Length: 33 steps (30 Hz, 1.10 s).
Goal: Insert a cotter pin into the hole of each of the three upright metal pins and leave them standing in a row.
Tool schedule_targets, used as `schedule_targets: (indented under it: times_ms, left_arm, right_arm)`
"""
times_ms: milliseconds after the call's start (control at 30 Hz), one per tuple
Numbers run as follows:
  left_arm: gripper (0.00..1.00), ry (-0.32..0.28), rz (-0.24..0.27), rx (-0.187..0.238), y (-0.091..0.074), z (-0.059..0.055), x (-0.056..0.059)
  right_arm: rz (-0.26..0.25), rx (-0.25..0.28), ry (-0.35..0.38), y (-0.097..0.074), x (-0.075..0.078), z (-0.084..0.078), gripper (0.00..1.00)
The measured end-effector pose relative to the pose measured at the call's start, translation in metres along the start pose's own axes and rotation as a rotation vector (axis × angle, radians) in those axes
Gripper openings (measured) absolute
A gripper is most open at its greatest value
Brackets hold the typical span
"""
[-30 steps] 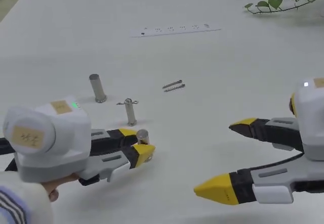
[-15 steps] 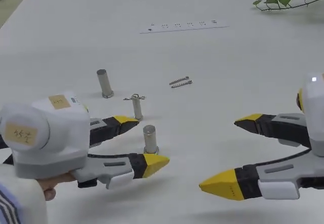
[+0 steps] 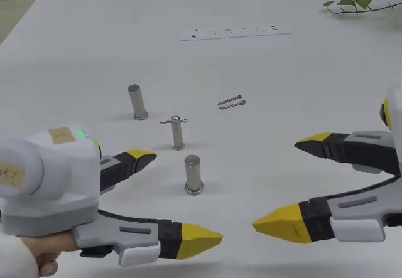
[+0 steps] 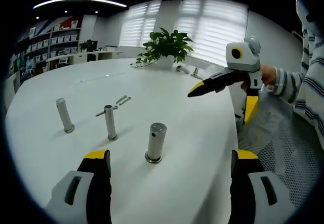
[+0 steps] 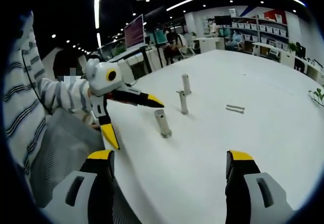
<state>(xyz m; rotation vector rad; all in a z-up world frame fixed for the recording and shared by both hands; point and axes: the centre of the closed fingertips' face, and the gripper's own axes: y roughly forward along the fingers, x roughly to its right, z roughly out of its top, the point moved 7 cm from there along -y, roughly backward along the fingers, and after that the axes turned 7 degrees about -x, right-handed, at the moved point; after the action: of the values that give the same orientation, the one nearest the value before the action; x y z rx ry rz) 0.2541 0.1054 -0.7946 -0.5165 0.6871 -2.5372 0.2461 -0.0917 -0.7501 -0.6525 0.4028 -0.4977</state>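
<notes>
Since only the middle metal pin [image 3: 178,137] carries a cotter pin [image 3: 171,121] through its head, I judge the task 1 of 3 done. The far metal pin [image 3: 135,102] and the near metal pin [image 3: 193,174] stand upright and bare, so 2 insertions are left. All 3 form a slanting row on the white table [image 3: 301,71]. Beyond the row, 2 loose cotter pins [image 3: 232,102] lie side by side, well apart from both grippers. The left gripper [image 3: 181,197] is spread wide and empty, with the near metal pin just ahead of its tips, untouched. The right gripper [image 3: 281,184] is likewise wide apart, holding nothing.
</notes>
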Motion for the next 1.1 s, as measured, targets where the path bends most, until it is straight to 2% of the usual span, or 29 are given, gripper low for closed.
schedule_targets:
  times_ms: [67, 167, 200, 300, 467, 533, 567, 600, 667, 733, 800, 900, 967, 1000, 1100]
  left_arm:
    - [0.99, -0.009, -0.015, 0.0, -0.001, 0.0, 0.002]
    - [0.99, -0.032, -0.022, 0.021, -0.003, 0.003, 0.004]
    - [0.99, -0.043, -0.017, 0.037, -0.003, 0.005, 0.004]
    - [0.99, -0.037, 0.002, 0.046, -0.005, 0.008, 0.003]
    - [0.99, -0.059, 0.003, 0.069, -0.011, 0.011, 0.003]
    - [0.99, -0.068, 0.011, 0.071, -0.012, 0.01, 0.003]
    - [0.99, -0.069, 0.014, 0.071, -0.013, 0.01, 0.003]
    - [0.99, -0.066, 0.018, 0.074, -0.014, 0.009, 0.003]
    - [0.99, -0.069, 0.023, 0.078, -0.015, 0.01, 0.003]
    - [0.99, -0.069, 0.03, 0.083, -0.016, 0.01, 0.003]
    - [0.99, -0.063, 0.044, 0.074, -0.016, 0.008, 0.001]
    - [0.99, -0.065, 0.048, 0.052, -0.015, 0.004, 0.0]
    - [0.99, -0.066, 0.045, 0.043, -0.015, 0.002, 0.0]
    - [0.99, -0.068, 0.045, 0.043, -0.015, 0.001, 0.0]
    - [0.99, -0.056, 0.049, 0.044, -0.015, 0.0, 0.0]
  right_arm:
    - [0.002, -0.009, -0.024, -0.002, 0.003, 0.005, 0.9]
    - [-0.003, -0.028, -0.065, -0.004, 0.009, 0.013, 0.9]
    - [-0.005, -0.034, -0.08, -0.004, 0.012, 0.017, 0.9]
    - [0.001, -0.048, -0.105, -0.003, 0.017, 0.024, 0.89]
    - [0.025, -0.105, -0.17, 0.002, 0.029, 0.037, 0.86]
    - [0.023, -0.099, -0.223, 0.004, 0.037, 0.044, 0.85]
    - [0.027, -0.08, -0.272, 0.006, 0.042, 0.05, 0.83]
    - [0.035, -0.085, -0.278, 0.007, 0.044, 0.052, 0.82]
    - [0.045, -0.115, -0.293, 0.009, 0.05, 0.057, 0.78]
    - [0.048, -0.169, -0.333, 0.013, 0.058, 0.06, 0.77]
    - [0.051, -0.205, -0.38, 0.016, 0.066, 0.065, 0.77]
    - [0.061, -0.236, -0.41, 0.024, 0.077, 0.071, 0.75]
    - [0.065, -0.249, -0.42, 0.028, 0.082, 0.075, 0.74]
    - [0.069, -0.263, -0.434, 0.032, 0.091, 0.078, 0.74]
    - [0.067, -0.271, -0.463, 0.043, 0.104, 0.084, 0.74]
